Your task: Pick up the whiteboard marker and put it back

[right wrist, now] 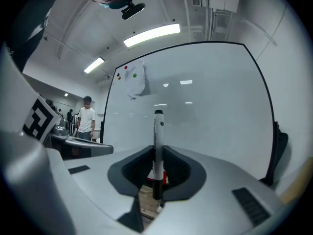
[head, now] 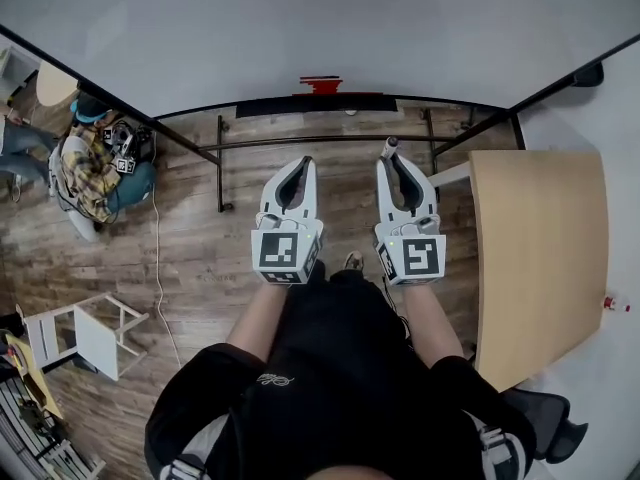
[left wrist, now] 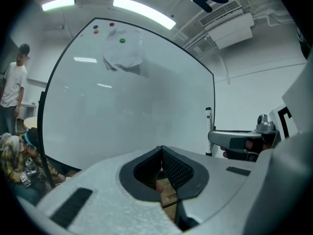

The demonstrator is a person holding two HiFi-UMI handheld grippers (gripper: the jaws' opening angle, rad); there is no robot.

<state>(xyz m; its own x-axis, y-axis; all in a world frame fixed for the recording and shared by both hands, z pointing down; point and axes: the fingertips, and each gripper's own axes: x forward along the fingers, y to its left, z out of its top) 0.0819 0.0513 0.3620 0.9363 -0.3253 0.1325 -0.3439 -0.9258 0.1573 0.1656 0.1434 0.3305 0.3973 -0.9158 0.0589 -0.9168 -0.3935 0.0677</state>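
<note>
Person point(head: 330, 368) in black top holds both tools out level, side by side, twd the board. L hand-held gripper point(left wrist: 162, 150): clenched, tips touching, nothing btwn them. R hand-held gripper point(right wrist: 157, 150): grasping the whiteboard marker point(right wrist: 158, 146) mid-barrel. Marker is upright, dark end below the pads, other end sticking up above them. In head view only the marker's end shows past the R tips. Below: wood floor point(head: 200, 258). Desk point(head: 540, 258) w/ light wood top just to the person's R. Ahead: whiteboard point(right wrist: 205, 106) w/ a red item point(head: 320, 84) at its lower edge, plus green magnet point(left wrist: 122, 40) and white sheet point(left wrist: 124, 58) near its top. Further off, L side: seated person point(head: 85, 168) in plaid shirt, and a standing person point(right wrist: 87, 119) in white tee.
</note>
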